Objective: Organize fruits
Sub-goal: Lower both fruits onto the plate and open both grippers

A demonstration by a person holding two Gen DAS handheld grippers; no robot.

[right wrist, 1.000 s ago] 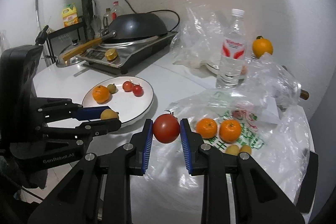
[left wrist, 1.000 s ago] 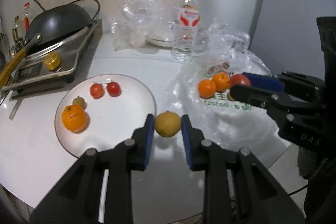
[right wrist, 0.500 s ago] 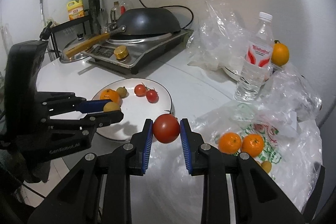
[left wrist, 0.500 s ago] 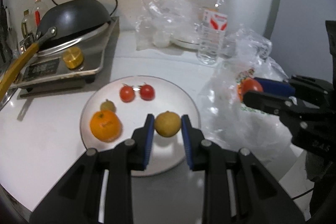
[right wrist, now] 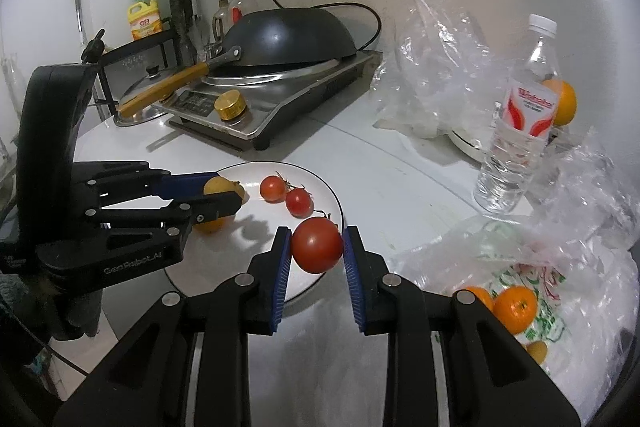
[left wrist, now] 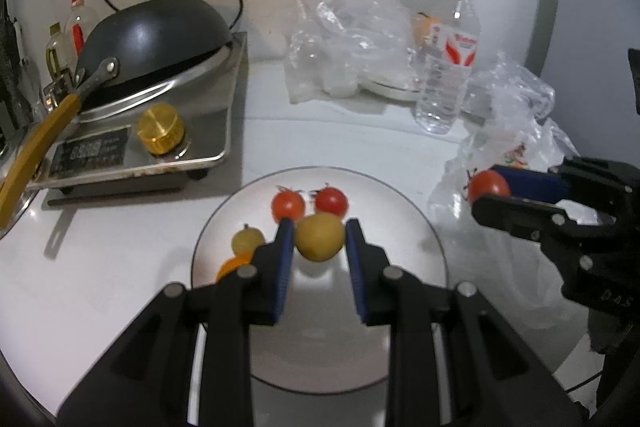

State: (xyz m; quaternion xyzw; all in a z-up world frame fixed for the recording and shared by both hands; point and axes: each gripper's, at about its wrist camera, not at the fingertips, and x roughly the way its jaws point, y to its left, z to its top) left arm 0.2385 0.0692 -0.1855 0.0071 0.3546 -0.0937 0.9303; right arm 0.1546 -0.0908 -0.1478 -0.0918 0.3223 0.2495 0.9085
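My left gripper [left wrist: 320, 241] is shut on a yellow-green fruit [left wrist: 320, 237] and holds it over the middle of the white plate [left wrist: 400, 347]. The plate holds two small red tomatoes [left wrist: 288, 206], a small green fruit [left wrist: 248, 239] and an orange [left wrist: 232, 265] partly hidden behind my left finger. My right gripper [right wrist: 316, 247] is shut on a large red tomato [right wrist: 317, 245], above the plate's right rim [right wrist: 336, 199]. It shows at the right in the left wrist view [left wrist: 489, 187]. Two oranges [right wrist: 516, 307] and small yellow fruits lie on the plastic bag [right wrist: 560, 291].
An induction cooker [left wrist: 160, 143] with a black wok [left wrist: 152, 35] stands at the back left. A water bottle [left wrist: 448, 75] and crumpled clear bags [left wrist: 348, 39] stand behind the plate. Another orange [right wrist: 564, 103] sits behind the bottle. The table edge runs along the front.
My left gripper has carried the yellow-green fruit from the plate's near edge to over its middle. My right gripper has brought the red tomato from the bag to the plate's right rim.
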